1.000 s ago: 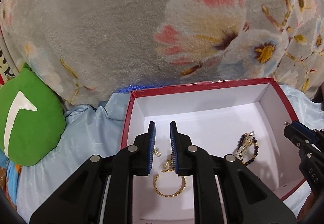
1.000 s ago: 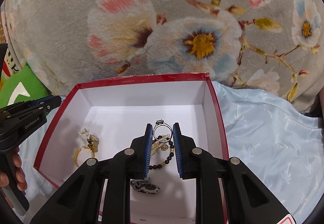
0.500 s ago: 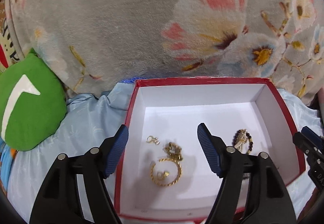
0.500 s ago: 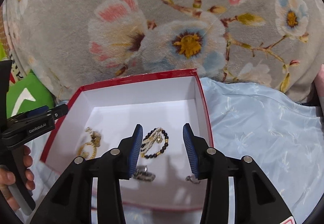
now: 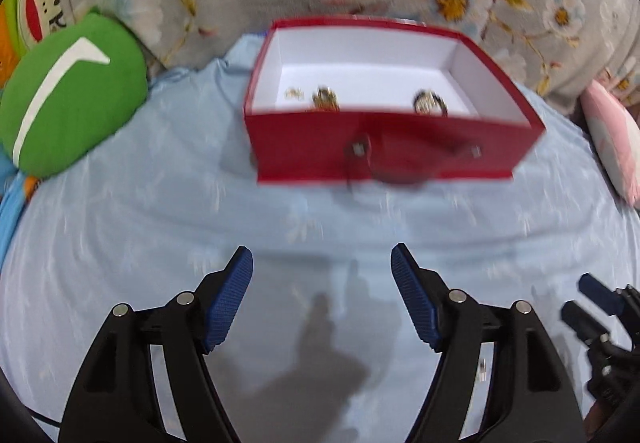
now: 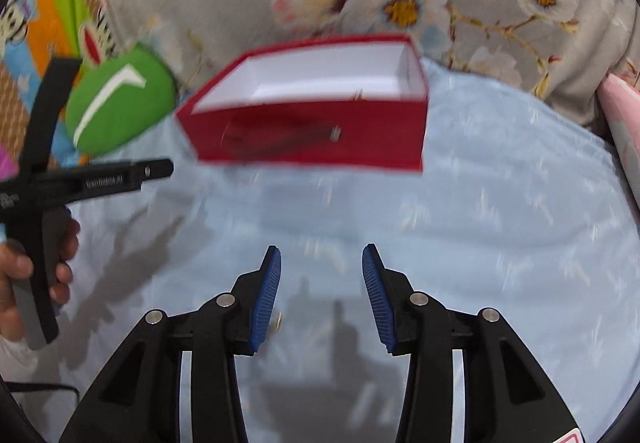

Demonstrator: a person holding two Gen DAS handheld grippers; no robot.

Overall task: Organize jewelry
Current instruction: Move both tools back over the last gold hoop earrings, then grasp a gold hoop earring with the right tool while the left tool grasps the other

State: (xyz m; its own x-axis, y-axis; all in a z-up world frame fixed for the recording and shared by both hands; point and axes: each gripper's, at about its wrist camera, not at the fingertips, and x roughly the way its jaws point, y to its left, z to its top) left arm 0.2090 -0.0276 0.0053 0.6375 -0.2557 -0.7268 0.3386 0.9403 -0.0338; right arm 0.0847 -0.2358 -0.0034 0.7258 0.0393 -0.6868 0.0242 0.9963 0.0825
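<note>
Jewelry pieces [image 5: 326, 99] are lying inside the open red cardboard box [image 5: 384, 147] on the light blue bedsheet [image 5: 160, 211]. Both the left gripper [image 5: 321, 297] and right gripper [image 6: 321, 293] are hovering with fingers apart, holding nothing; sorting is looking largely done.

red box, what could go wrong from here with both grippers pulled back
The red box sits on soft, rumpled blue cloth, so a nudge could tip it and spill the jewelry. Both the left gripper and right gripper are open and empty, and blur could spoil aim.
</note>
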